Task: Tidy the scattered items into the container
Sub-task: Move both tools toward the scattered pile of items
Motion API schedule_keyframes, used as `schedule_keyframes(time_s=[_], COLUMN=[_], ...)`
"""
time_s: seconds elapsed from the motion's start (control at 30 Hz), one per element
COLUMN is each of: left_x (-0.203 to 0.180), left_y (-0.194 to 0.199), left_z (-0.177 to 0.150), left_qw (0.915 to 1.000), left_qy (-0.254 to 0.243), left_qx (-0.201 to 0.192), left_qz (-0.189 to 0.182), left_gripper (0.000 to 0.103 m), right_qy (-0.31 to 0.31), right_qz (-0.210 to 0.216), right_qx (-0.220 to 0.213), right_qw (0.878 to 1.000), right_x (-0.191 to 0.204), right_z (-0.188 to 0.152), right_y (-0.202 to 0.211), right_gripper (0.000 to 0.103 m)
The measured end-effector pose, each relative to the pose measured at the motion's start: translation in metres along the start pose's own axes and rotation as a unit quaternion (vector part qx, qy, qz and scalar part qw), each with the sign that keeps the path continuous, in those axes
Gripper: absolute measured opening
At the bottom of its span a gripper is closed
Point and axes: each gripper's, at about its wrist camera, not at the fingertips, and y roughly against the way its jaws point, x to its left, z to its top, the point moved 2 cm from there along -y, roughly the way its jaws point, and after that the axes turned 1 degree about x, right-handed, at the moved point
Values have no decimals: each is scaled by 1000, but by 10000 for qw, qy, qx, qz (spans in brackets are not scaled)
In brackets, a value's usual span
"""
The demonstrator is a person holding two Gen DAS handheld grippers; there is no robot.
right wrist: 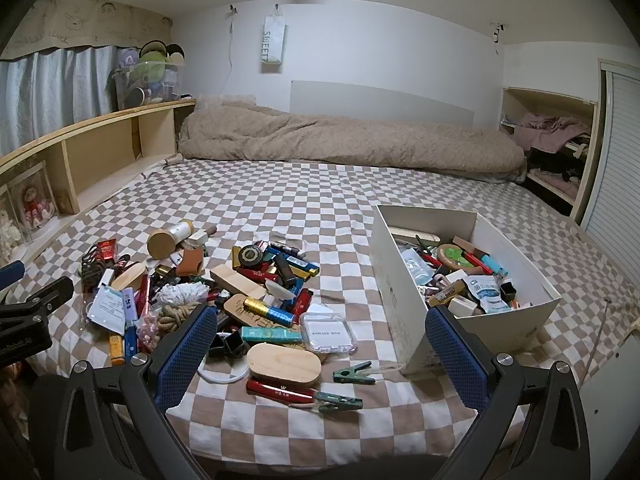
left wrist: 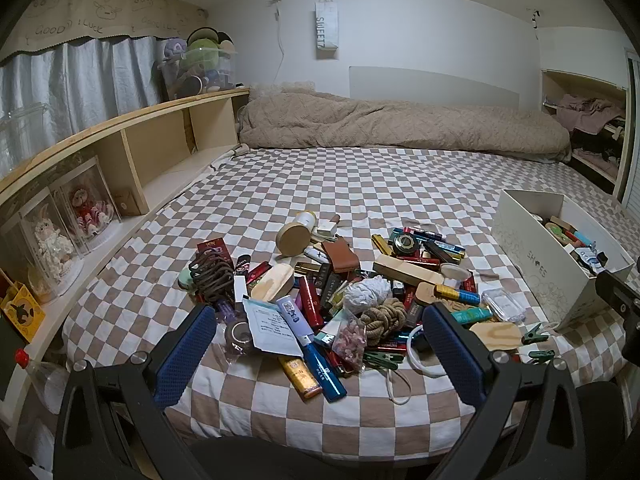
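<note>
A pile of small items [left wrist: 340,292] lies on the checked bedspread: tubes, lighters, wooden blocks, a rope knot [left wrist: 383,317], a white paper ball [left wrist: 368,293]. The pile also shows in the right wrist view [right wrist: 224,300]. The white shoe box [right wrist: 404,292] stands to its right, part filled; it shows at the right of the left wrist view [left wrist: 532,256]. My left gripper [left wrist: 316,354] is open and empty, low over the pile's near edge. My right gripper [right wrist: 318,354] is open and empty above a wooden oval [right wrist: 284,362] and green clips [right wrist: 354,374].
A wooden shelf [left wrist: 132,152] with doll cases runs along the left of the bed. A rolled beige duvet [left wrist: 400,124] lies at the far end. An open closet [right wrist: 548,148] is at the far right. The bed's near edge is just below both grippers.
</note>
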Motion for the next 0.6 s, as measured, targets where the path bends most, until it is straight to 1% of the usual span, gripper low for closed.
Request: schedule_keyframes(time_s=[0.33,0.5,0.6], left_x=[-1,3,8], left_y=[-2,1,1], left_z=[1,10,16], left_qw=[10000,9999,9995], left_qy=[32,27,71], left_qx=[11,-142,-250], left_qz=[-14,76,168], left_gripper=[103,103,103], right_qy=[-15,-84,-136], right_qz=[-8,-3,-73], right_qx=[-30,-167,-239], right_qw=[10000,9998,9996], right_x=[0,-3,-8], right_z=[0,5,8], right_y=[0,3,4], right_gripper=[103,103,103])
